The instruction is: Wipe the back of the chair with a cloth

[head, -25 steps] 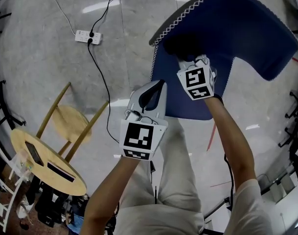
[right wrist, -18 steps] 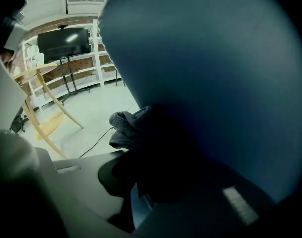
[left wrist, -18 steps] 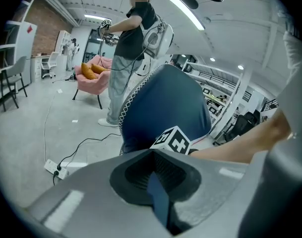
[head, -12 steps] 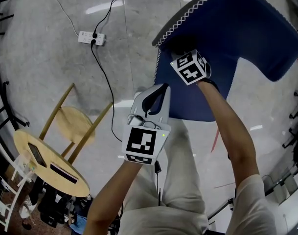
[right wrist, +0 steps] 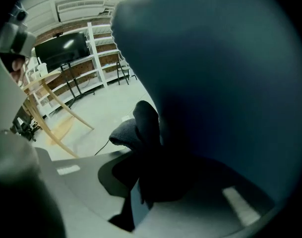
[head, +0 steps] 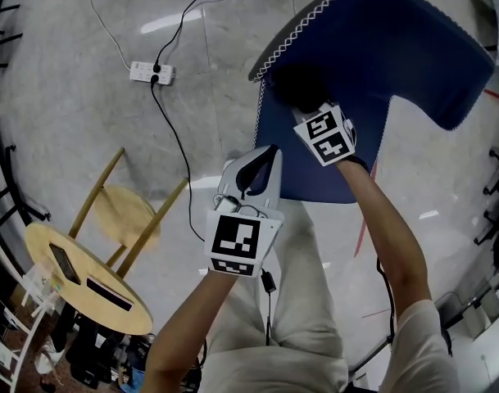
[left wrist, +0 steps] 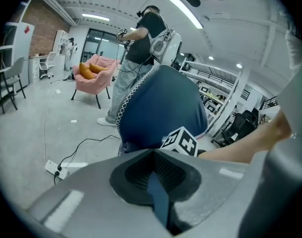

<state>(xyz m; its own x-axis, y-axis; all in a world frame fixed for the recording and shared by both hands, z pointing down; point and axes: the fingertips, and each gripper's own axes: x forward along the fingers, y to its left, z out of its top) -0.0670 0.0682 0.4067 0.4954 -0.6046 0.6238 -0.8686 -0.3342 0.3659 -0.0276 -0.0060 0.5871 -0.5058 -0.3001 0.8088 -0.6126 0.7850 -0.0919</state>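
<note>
1. Polished grey floor (head: 69, 137) seen from above, with a white power strip (head: 151, 73) and a round wooden table (head: 77, 281) at the left.
2. Upper right: a blue upholstered chair (head: 396, 47) with white stitching along its edge.
3. Person's right gripper (head: 308, 103) has its jaws clamped on a dark cloth (head: 297, 82), which is bunched and pressed against the chair back near the stitched edge.
4. Person's left gripper (head: 256, 158) hangs lower, just beside the chair, with its jaws together and holding nothing.
5. Judgement: the wiping step looks to be under way. To do it well, press the cloth evenly against the fabric, sweep in overlapping passes across the curve, and steady the chair with the free gripper if it shifts.
</note>
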